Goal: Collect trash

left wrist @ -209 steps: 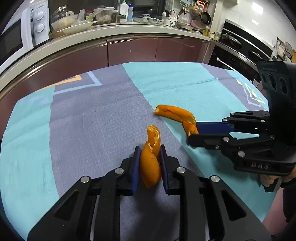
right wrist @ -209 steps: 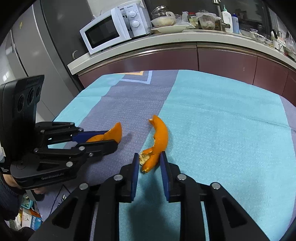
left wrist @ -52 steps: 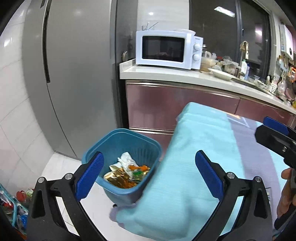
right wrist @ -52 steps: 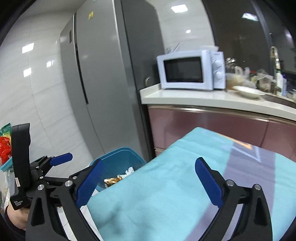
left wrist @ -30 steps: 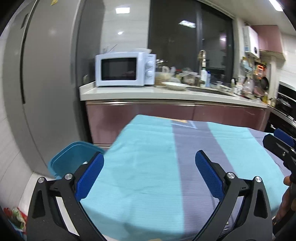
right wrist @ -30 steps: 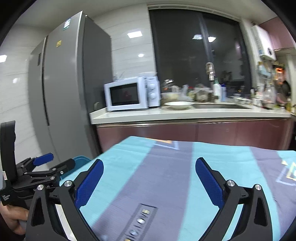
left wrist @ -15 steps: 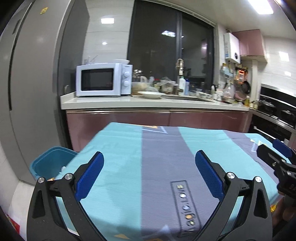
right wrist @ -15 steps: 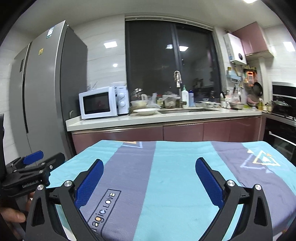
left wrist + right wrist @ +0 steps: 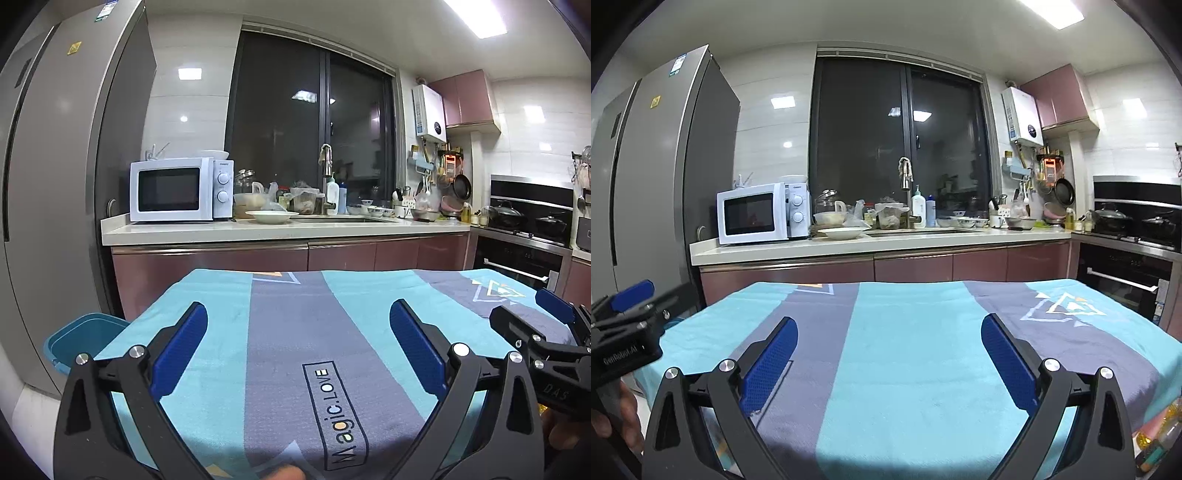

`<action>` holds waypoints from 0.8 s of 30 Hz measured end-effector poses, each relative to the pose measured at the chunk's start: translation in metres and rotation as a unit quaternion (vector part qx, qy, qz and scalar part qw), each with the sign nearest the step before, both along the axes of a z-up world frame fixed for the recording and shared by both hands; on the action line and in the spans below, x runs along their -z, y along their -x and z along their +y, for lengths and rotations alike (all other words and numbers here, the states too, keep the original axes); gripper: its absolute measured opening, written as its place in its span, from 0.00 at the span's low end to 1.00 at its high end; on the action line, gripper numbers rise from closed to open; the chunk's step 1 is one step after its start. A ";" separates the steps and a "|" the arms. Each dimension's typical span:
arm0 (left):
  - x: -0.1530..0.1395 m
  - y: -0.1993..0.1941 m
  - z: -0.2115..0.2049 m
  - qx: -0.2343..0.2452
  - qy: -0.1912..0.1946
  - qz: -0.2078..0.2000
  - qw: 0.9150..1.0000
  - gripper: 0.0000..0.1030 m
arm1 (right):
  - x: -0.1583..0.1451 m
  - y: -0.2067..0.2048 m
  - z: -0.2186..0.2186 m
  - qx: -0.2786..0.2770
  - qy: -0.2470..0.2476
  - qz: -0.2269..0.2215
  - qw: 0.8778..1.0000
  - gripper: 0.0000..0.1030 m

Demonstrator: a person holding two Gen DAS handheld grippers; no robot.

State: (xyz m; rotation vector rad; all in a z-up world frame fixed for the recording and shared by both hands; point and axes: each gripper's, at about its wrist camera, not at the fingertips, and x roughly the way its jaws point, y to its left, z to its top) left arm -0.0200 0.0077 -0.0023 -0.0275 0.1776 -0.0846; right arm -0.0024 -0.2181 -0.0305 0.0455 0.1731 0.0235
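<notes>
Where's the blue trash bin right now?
In the left wrist view the blue trash bin sits on the floor at lower left, between the fridge and the left edge of the table's blue cloth.

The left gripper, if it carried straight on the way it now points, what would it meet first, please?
The left gripper, open and empty, points across the tablecloth towards the counter cabinets. Probably the cloth first, though depth is unclear.

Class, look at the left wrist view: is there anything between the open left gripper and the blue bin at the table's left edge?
Nothing visible blocks it: only the tablecloth corner lies between the left gripper and the blue bin.
</notes>
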 end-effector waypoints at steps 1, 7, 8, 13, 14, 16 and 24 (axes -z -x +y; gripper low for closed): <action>0.003 0.002 0.000 0.002 0.001 0.001 1.000 0.95 | 0.001 0.003 -0.001 0.005 0.001 -0.003 1.000 0.93; 0.015 0.009 0.003 0.003 0.000 0.006 1.000 0.95 | 0.003 0.014 -0.001 0.023 0.007 -0.016 1.000 0.93; 0.018 0.009 0.003 0.002 -0.001 0.008 1.000 0.95 | 0.004 0.016 0.000 0.026 0.007 -0.019 0.999 0.93; 0.022 -0.002 0.009 0.002 0.001 0.011 1.000 0.95 | 0.006 0.015 0.004 0.033 0.021 -0.019 0.999 0.93; 0.023 -0.004 0.010 0.002 0.003 0.011 1.000 0.95 | 0.006 0.014 0.004 0.033 0.021 -0.017 0.999 0.93; 0.022 -0.008 0.010 0.001 0.005 0.008 1.000 0.95 | 0.006 0.010 0.003 0.034 0.019 -0.012 0.999 0.93; 0.024 -0.022 0.011 -0.003 0.001 0.013 1.000 0.95 | 0.012 -0.001 -0.004 0.046 0.017 0.003 0.999 0.93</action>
